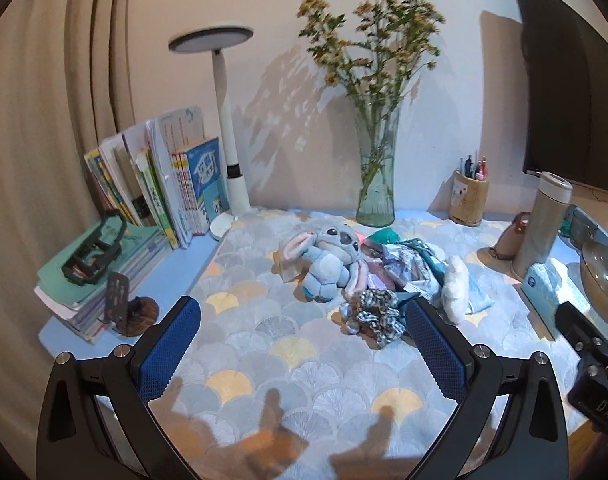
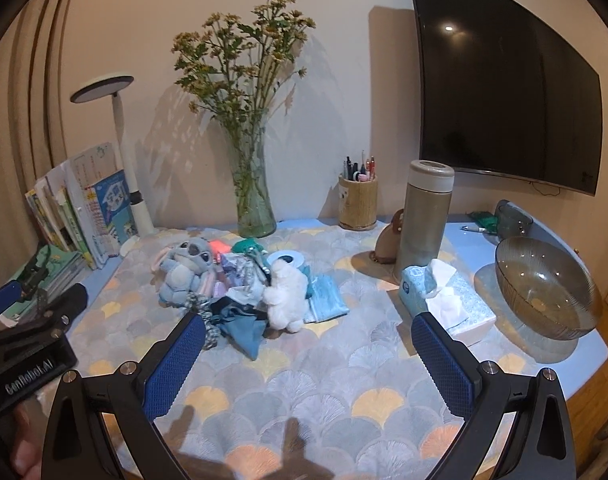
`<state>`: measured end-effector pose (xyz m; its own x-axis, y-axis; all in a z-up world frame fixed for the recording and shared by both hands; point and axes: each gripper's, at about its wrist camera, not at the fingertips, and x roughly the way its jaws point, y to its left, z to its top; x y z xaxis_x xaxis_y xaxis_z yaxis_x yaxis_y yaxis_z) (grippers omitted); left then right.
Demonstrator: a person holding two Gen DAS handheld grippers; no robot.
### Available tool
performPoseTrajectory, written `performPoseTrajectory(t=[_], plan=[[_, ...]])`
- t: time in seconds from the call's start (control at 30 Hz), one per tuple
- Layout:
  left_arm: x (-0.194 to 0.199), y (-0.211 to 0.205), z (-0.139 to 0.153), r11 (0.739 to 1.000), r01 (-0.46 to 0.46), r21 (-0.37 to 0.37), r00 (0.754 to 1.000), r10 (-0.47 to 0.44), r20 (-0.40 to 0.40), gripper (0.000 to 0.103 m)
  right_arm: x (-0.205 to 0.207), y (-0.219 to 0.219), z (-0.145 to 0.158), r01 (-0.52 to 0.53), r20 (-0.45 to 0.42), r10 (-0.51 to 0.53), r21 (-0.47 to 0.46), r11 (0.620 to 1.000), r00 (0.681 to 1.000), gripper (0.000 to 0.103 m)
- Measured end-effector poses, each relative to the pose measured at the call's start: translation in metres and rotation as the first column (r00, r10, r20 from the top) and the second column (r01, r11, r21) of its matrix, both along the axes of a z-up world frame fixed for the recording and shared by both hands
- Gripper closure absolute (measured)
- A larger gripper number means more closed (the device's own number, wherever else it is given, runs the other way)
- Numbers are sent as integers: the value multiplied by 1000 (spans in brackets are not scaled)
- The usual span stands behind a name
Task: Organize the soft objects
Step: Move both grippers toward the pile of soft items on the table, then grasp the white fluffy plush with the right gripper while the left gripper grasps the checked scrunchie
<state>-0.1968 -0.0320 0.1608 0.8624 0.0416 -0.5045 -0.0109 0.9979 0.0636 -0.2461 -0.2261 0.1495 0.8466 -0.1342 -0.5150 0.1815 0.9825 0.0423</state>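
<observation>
1. Left edge: a stack of thin green-and-white books with a black clip-like frame on top (image 1: 92, 256) lies flat beside upright books. A wide sweep of the left tool (image 1: 304, 320) — jaws spread wide, holding nothing, hovering over the scallop-patterned cloth on the worktop (image 1: 264, 360) — could knock the frame off.
2. Pile, left part: the blue plush toy with pink-lined ears (image 1: 327, 256) lies on its back, touching the rest of the heap. A checked grey-white fabric scrunchie (image 1: 369, 316) sits just beside the left tool's right finger. Risk: pinching plush + scrunchie together, so one drops mid-carry.
3. Behind the pile: the tall clear glass vase of yellow-green flowers (image 2: 256, 204) stands near the plush. It looks top-heavy, so a high or long reach could tip it.
4. Pile, right part: the white fluffy plush (image 2: 286, 296) leans on blue folded cloth (image 2: 327, 296); crumpled fabrics are tangled between. Pulling one may drag others — things scatter.
5. Right tool (image 2: 307, 334): jaws wide apart, empty, short of the pile.
6. Right side: blue-white tissue box (image 2: 447, 300) is just beyond the right tool's right finger, the beige steel flask (image 2: 425, 216) behind it, and the ribbed smoked-glass bowl (image 2: 543, 288) near the worktop edge. If the bowl is the target, a hard drop or nudge may shove it off.
</observation>
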Motion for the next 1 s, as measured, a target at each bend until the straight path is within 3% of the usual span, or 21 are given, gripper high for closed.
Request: performPoseTrajectory(t=[0.2,0.33,0.4,0.47,0.57,0.67,0.73,0.87,1.0], plan=[[37,15,-21,996,71,-48,995,-74,-66,1,35,-29,-24,34,-54,-29,92,995,998,0],[60,26,-37,984,143,-106,982,-154,-108,1,62,-40,-44,29,-121,-17,99,995,993,0],[76,32,-46,967,192,-170,963,-219,-158,1,73,-42,-50,19,-138,-8,80,997,990,0],[86,30,-53,958,216,-188,951,-250,-181,1,84,-42,-53,0,-147,10,64,998,989,0],[101,18,-61,952,256,-168,934,-289,-210,1,103,-42,-58,-39,-170,49,66,997,984,1],[113,2,-69,941,304,-148,915,-332,-230,1,129,-42,-60,-94,-204,108,75,993,973,11],[123,-8,-78,929,337,-155,897,-367,-247,1,144,-42,-64,-132,-229,156,114,985,961,19],[141,-21,-98,899,392,-197,849,-436,-299,4,176,-53,-89,-179,-288,264,288,941,920,19],[156,-33,-117,876,426,-225,805,-481,-348,9,196,-56,-103,-189,-292,309,374,908,905,19]])
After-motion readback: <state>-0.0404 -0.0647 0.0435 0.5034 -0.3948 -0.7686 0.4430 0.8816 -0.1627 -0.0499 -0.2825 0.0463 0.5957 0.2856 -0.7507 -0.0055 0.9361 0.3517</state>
